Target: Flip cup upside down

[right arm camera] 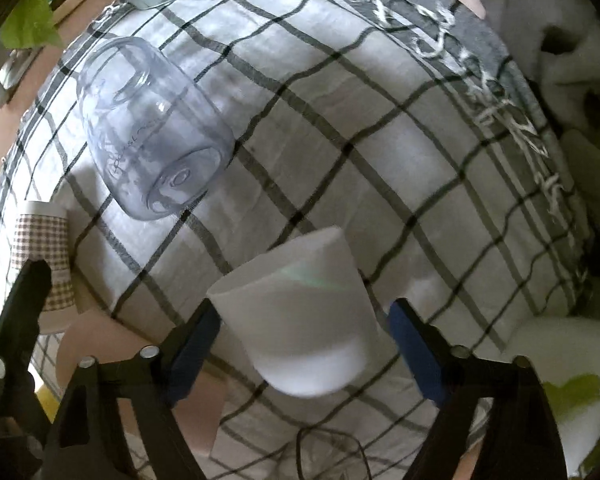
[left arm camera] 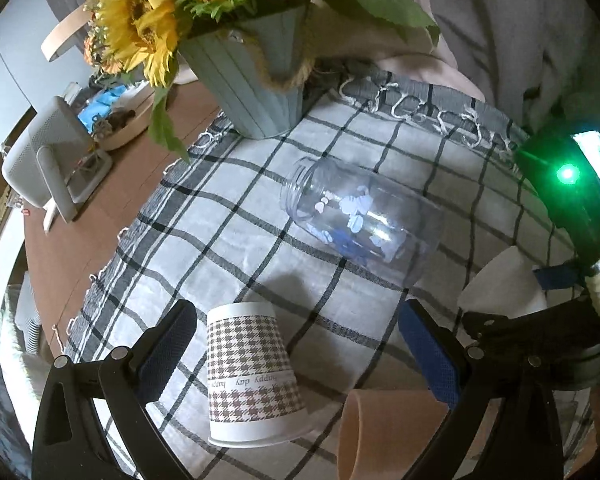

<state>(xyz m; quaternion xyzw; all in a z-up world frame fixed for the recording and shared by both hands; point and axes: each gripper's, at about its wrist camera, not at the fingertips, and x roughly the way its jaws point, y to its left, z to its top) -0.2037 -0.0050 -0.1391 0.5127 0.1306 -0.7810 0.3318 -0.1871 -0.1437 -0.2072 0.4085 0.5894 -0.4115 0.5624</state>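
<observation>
A houndstooth paper cup [left arm camera: 250, 376] stands upside down on the checked cloth [left arm camera: 260, 216], between the open fingers of my left gripper [left arm camera: 296, 344], untouched. It also shows in the right wrist view [right arm camera: 44, 256]. A white cup [right arm camera: 300, 316] sits tilted between the fingers of my right gripper [right arm camera: 304, 316], its closed base toward the camera; whether the jaws press it is unclear. It also shows in the left wrist view [left arm camera: 504, 284]. A clear plastic jar [left arm camera: 360, 216] lies on its side mid-cloth, also in the right wrist view [right arm camera: 152, 136].
A tan cup [left arm camera: 384, 432] stands near the front edge. A pale green pot of sunflowers [left arm camera: 252, 80] stands at the cloth's far edge. A white stand [left arm camera: 52, 164] and a bowl of clutter sit on the wooden table to the left.
</observation>
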